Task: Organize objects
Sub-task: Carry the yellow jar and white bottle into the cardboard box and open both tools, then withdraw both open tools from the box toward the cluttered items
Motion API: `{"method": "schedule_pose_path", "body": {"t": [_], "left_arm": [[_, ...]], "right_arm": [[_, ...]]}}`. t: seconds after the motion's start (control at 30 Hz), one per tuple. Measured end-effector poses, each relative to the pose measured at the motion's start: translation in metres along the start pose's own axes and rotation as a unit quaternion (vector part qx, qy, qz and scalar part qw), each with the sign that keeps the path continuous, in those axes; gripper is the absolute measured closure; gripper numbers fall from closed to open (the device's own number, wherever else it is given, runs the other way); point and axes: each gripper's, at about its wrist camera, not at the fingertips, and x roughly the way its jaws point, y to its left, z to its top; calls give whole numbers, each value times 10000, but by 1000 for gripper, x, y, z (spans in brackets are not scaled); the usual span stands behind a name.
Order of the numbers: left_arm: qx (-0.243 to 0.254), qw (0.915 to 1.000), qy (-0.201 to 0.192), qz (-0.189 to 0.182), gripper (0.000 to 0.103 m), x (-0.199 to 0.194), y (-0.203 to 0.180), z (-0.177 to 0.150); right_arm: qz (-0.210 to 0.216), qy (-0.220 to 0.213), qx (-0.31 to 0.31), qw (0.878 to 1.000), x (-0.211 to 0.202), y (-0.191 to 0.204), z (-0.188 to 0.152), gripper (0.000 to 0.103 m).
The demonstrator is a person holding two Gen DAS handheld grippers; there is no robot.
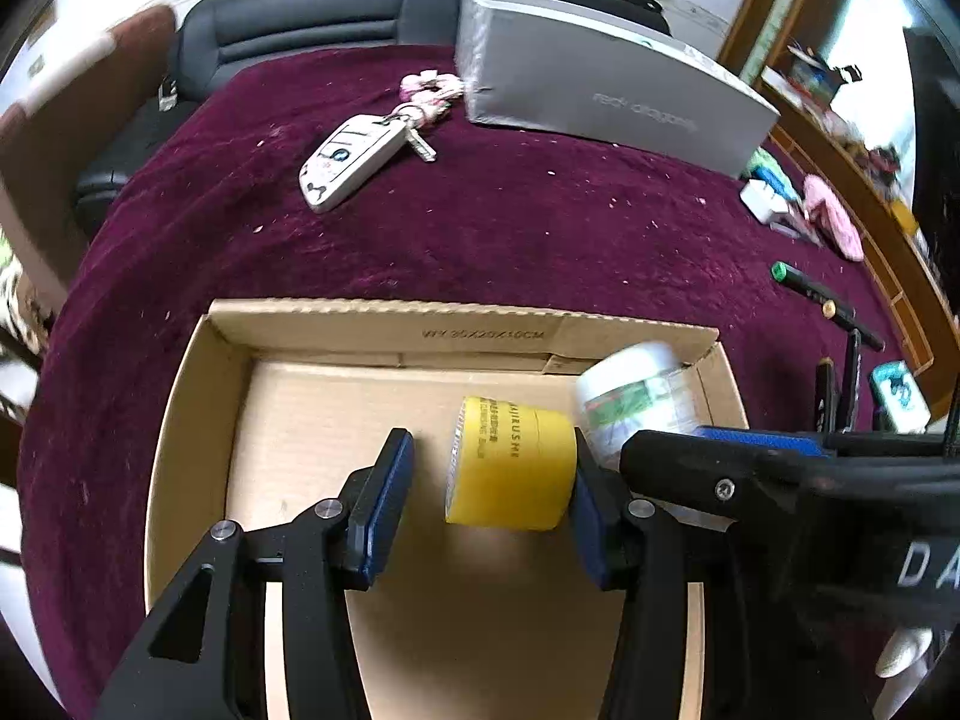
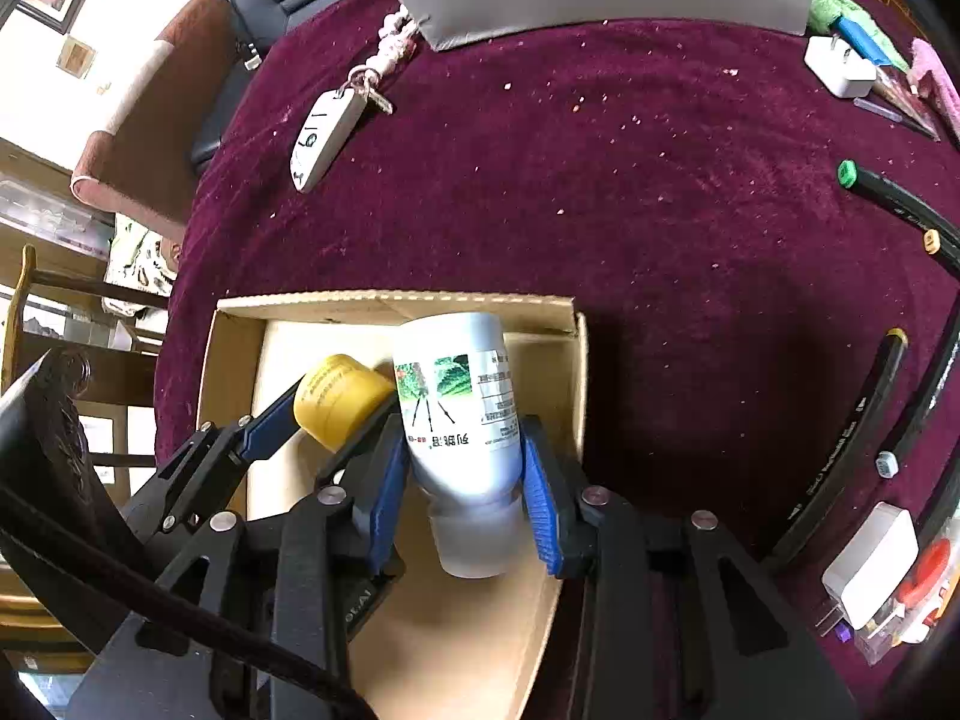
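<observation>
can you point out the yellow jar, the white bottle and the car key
yellow jar (image 1: 510, 468), left wrist view, side wall
white bottle (image 2: 462, 408), right wrist view, label
car key (image 1: 351, 162), left wrist view, fob body

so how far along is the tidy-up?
Nothing looks fully stowed yet. In hand: the left gripper is open around the yellow jar inside the cardboard box; the right gripper grips the white bottle over the box. Left out: key fob, markers, white charger.

Your maroon-clothed counter (image 1: 540, 240) carries the cardboard box (image 1: 180, 420) at bottom, key fob (image 1: 351, 162) upper left, grey box (image 1: 600, 90) at top.
</observation>
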Motion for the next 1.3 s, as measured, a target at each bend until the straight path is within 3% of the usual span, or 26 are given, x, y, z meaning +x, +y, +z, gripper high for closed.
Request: {"method": "schedule_pose_path", "body": {"t": [0.2, 0.33, 0.6, 0.77, 0.97, 1.2, 1.3], "left_arm": [[-925, 9955, -143, -145, 59, -15, 22, -18], [-1224, 9916, -405, -127, 59, -36, 29, -43], [-825, 9953, -370, 334, 56, -44, 7, -82], [-828, 9941, -318, 626, 52, -53, -3, -103], [-951, 9923, -322, 730, 51, -68, -7, -131], [-988, 9914, -265, 814, 45, -80, -11, -149], [-1261, 9880, -523, 719, 45, -109, -13, -146]], "right_arm": [[74, -128, 15, 9999, -11, -2, 0, 64], [140, -287, 67, 9995, -26, -6, -5, 64], [377, -353, 321, 9981, -47, -30, -36, 64], [601, -397, 465, 9963, -65, -46, -55, 64], [688, -596, 483, 9947, -99, -71, -79, 60], [734, -588, 737, 9928, -126, -129, -116, 57], [743, -606, 943, 9909, -137, -158, -126, 57]]}}
